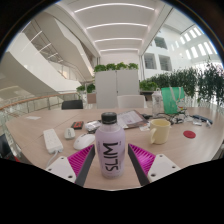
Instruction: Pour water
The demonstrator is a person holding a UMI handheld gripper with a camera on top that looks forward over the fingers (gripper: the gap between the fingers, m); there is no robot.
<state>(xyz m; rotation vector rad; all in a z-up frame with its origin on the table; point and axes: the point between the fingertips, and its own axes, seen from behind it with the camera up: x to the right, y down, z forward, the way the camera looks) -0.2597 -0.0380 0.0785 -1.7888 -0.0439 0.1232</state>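
A white bottle (110, 152) with a dark cap and the word SLIM down its side stands upright between my fingers. My gripper (111, 160) is shut on the bottle, with a pink pad (78, 158) pressed against each of its sides. Beyond the right finger, a pale yellow cup (159, 130) sits on the wooden table (40, 122). The bottle's base is hidden below the fingers.
A red lid (189, 133) lies right of the cup. A white flat object (53, 140) and a pale rounded item (82, 141) lie left of the bottle. A green container (172, 98), a dark chair (72, 103) and white planters (118, 82) stand beyond the table.
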